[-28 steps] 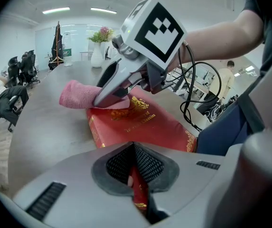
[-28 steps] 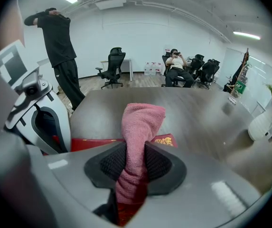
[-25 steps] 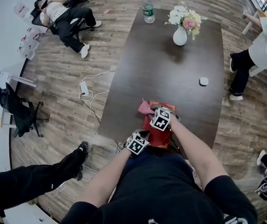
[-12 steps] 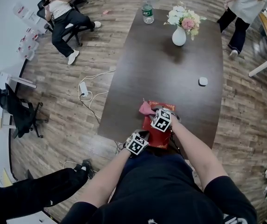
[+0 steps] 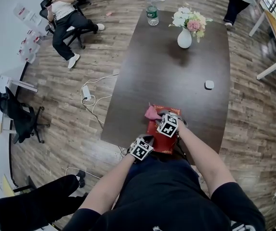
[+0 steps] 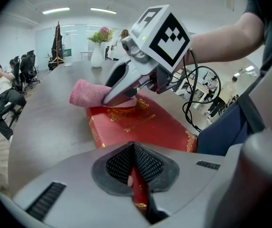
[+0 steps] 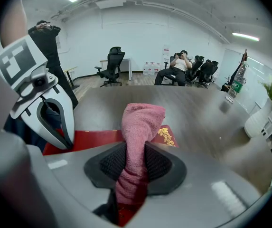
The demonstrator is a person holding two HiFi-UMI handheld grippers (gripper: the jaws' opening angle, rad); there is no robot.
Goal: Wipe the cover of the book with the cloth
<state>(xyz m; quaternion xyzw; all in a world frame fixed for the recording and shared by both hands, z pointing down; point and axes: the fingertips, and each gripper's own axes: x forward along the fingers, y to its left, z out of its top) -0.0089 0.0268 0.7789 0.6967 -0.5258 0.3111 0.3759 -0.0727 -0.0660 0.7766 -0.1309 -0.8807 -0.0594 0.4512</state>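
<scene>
A red book [image 5: 164, 141] with gold ornament lies at the near edge of the dark table [image 5: 176, 76]. My left gripper [image 6: 136, 182] is shut on the book's [image 6: 145, 125] near edge, pinning it flat. My right gripper [image 7: 132, 172] is shut on a pink cloth [image 7: 139, 122], whose free end hangs over the book's [image 7: 93, 139] far corner. In the head view the cloth [image 5: 151, 112] sticks out past the book's far left corner, with the right gripper [image 5: 161, 115] over the cover and the left gripper [image 5: 150, 137] at the near left side.
A white vase of flowers [image 5: 185, 30] and a water bottle [image 5: 152, 12] stand at the table's far end. A small white object [image 5: 209, 84] lies at the right. People sit on chairs [image 5: 63, 18] at the far left; a power strip with cables [image 5: 86, 91] is on the floor.
Both grippers, the book and the cloth stay almost where they were. A standing person at the right has walked away toward the far right corner.
</scene>
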